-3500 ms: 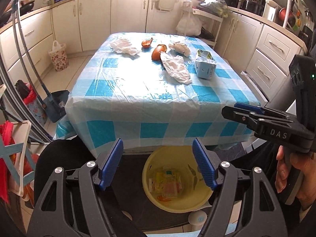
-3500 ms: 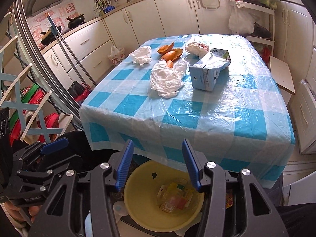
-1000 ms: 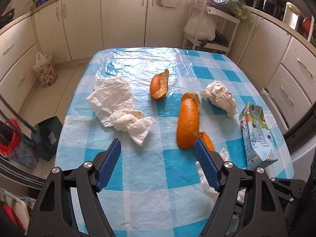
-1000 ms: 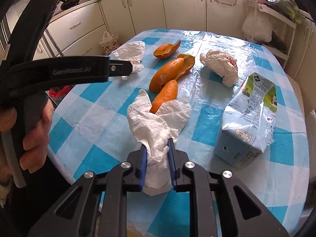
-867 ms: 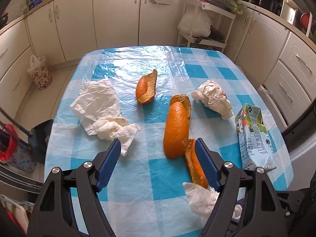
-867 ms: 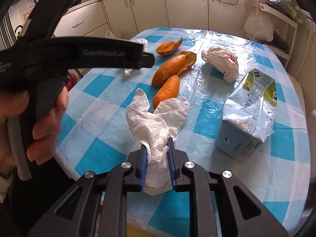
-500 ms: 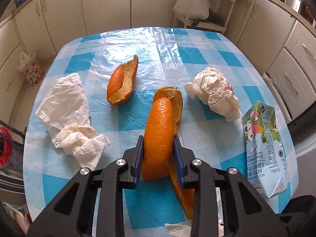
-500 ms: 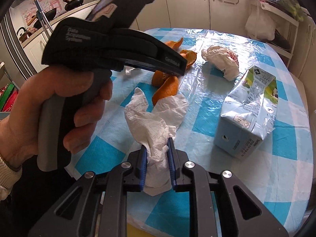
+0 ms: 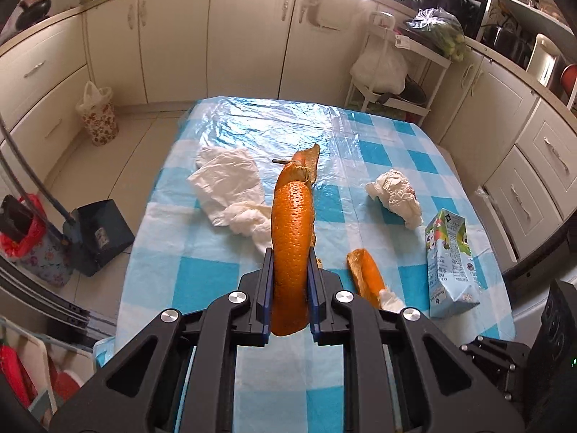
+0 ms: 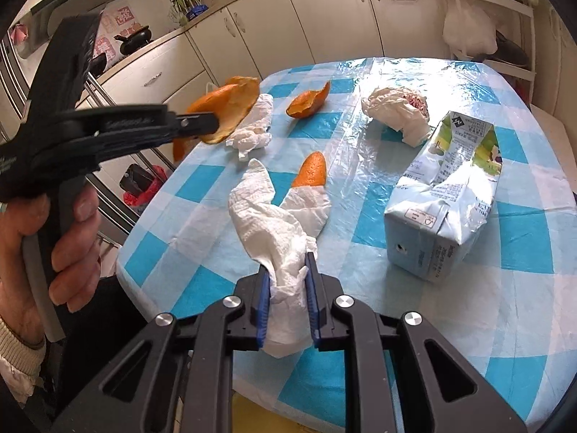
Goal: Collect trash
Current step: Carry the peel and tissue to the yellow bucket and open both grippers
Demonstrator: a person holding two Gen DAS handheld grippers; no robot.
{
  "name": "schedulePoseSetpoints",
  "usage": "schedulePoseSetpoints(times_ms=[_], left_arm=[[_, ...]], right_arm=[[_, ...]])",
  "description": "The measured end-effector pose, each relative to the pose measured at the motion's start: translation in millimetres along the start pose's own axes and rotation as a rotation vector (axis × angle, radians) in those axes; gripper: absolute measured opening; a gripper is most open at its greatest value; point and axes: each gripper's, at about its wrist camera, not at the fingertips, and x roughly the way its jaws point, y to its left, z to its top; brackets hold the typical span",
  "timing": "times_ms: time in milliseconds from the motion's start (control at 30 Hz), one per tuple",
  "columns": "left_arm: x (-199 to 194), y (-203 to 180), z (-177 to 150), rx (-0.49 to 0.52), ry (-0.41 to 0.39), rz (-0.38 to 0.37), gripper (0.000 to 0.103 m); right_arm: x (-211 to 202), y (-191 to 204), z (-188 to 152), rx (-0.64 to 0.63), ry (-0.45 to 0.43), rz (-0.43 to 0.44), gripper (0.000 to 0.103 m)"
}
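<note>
Two hand-held grippers each clamp trash above the bench [image 9: 202, 274]: the left hand-held gripper [image 9: 288, 290] pinches a long orange peel [image 9: 290, 238], the right hand-held gripper [image 10: 286, 297] a white paper towel [image 10: 279, 238]. Ahead of the right one lie a small peel [image 10: 312, 175] and a carton [image 10: 447, 198].

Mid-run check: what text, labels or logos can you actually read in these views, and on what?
"N": logo on the top flap of the carton, as far as it can be read.
Fine print on the carton's sides: too small to read.
Raised lettering on the side of the left gripper: too blurred to read.
Pink wall stickers: unreadable.
</note>
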Motion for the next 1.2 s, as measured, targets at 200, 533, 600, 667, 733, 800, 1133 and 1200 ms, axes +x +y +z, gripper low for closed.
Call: schedulePoseSetpoints(times_ms=[200,533,600,667,733,800,1133,1200], left_arm=[[-45,7,-52,-0.017,0.001,-0.028,0.015],[-76,-23,-163,0.069,0.138,-0.109,0.015],[-69,-28,-183,0.082,0.19,-0.118,0.015],[-61,-33,-199,0.092,0.236,-0.125,0.015],[-51,-41,-211,0.107,0.279,-0.126,0.015],[-43,-50,-220,0.128,0.318,-0.127,0.015],[-16,-63,-248,0.184,0.411,-0.072,0.024],[-26,-62,-246,0.186,0.37,-0.062,0.035]], right_arm=[[-24,8,-7,-0.015,-0.033,0.024,0.018],[-50,27,-68,-0.026,0.052,0.04,0.019],[-48,30,-82,-0.032,0.104,0.029,0.018],[-41,33,-98,-0.038,0.173,0.005,0.019],[-28,33,-110,-0.044,0.257,-0.025,0.019],[-15,33,-120,-0.057,0.325,-0.06,0.019],[17,17,-134,-0.01,0.479,-0.196,0.041],[12,12,-129,0.021,0.45,-0.199,0.047]])
